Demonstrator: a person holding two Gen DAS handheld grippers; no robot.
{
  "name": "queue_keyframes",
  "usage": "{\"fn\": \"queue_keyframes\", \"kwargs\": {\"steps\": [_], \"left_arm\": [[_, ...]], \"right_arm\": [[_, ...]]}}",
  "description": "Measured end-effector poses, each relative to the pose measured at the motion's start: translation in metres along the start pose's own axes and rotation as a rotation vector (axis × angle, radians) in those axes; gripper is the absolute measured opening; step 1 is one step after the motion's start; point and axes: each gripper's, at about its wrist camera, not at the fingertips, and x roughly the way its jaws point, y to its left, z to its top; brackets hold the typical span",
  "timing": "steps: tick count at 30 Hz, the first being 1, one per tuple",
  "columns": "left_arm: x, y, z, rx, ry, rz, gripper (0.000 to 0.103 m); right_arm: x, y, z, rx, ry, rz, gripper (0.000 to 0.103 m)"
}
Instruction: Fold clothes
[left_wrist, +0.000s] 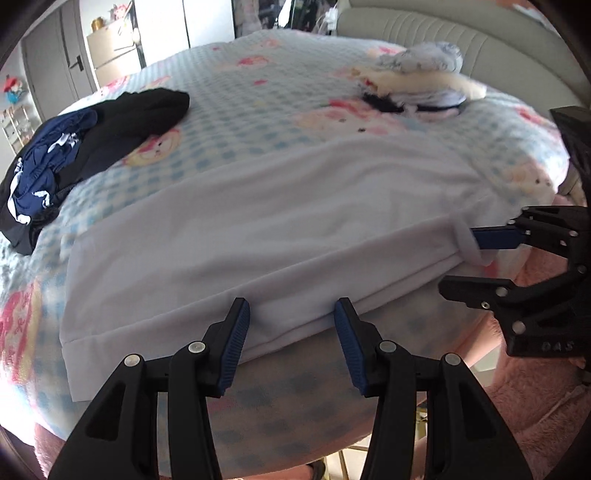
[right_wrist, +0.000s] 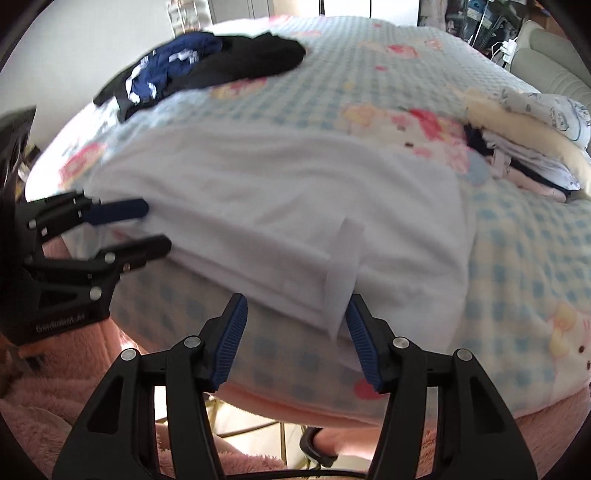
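While both tools stand at the near edge of the bed, a white garment (left_wrist: 258, 221) lies spread flat across the checked blanket (left_wrist: 280, 85), folded over on itself so that layered hems run along the side nearest me. At that doubled edge the left gripper (left_wrist: 291, 325) has its blue-padded fingers spread wide, one on each side of a stretch of hem, with nothing pinched between them. Seen from its own camera, the right gripper (right_wrist: 295, 321) is just as widely parted, at the garment's (right_wrist: 266, 199) other near corner, where a small white flap (right_wrist: 343, 266) sticks up; that flap sits just beside the inner face of its right-hand finger, though I cannot tell whether they touch. From the left view, one blue finger of the right gripper (left_wrist: 476, 258) lies against that corner of cloth. Farther back on the left of the bed sits a loose heap of dark clothes (left_wrist: 92, 147), black and navy with white markings. Toward the headboard (left_wrist: 443, 33), well apart from the white piece, is a stack of folded items (right_wrist: 535, 140) in pale, cream and dark colours.
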Motion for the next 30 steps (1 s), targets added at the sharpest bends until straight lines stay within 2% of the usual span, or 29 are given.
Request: {"fn": "queue_keyframes", "kwargs": {"steps": [2, 4, 8, 12, 14, 15, 16, 19, 23, 26, 30], "left_arm": [[0.002, -0.007, 0.000, 0.037, 0.006, 0.023, 0.051], [0.004, -0.011, -0.001, 0.057, 0.015, 0.023, 0.059], [0.007, -0.013, -0.002, 0.073, 0.027, 0.049, 0.061], [0.002, -0.010, 0.004, 0.048, -0.016, 0.037, 0.061], [-0.001, -0.008, 0.007, 0.035, -0.039, 0.030, 0.054], [-0.003, -0.007, 0.009, 0.028, -0.051, 0.027, 0.042], [-0.004, -0.006, 0.010, 0.021, -0.062, 0.024, 0.037], [-0.006, -0.004, 0.013, 0.009, -0.083, 0.011, 0.031], [-0.004, -0.001, 0.010, -0.009, -0.081, -0.025, 0.031], [-0.013, 0.009, 0.009, -0.075, -0.119, -0.103, 0.031], [-0.013, 0.021, 0.010, -0.121, -0.120, -0.074, 0.031]], "right_arm": [[0.003, 0.000, 0.000, 0.005, 0.004, -0.006, 0.057], [0.003, -0.001, 0.000, 0.011, 0.004, -0.007, 0.057], [0.001, -0.009, -0.001, 0.038, -0.002, -0.005, 0.057], [-0.004, -0.021, -0.002, 0.093, -0.009, 0.018, 0.057], [-0.004, -0.022, -0.002, 0.099, -0.007, 0.018, 0.057], [-0.004, -0.021, -0.002, 0.097, -0.005, 0.016, 0.057], [-0.004, -0.020, -0.002, 0.094, -0.002, 0.012, 0.057], [-0.003, -0.017, -0.003, 0.083, 0.003, 0.000, 0.058], [-0.002, -0.017, -0.003, 0.091, 0.006, 0.004, 0.058], [-0.002, -0.018, -0.004, 0.100, 0.006, 0.008, 0.058], [-0.001, -0.023, -0.005, 0.122, 0.008, 0.014, 0.058]]}}
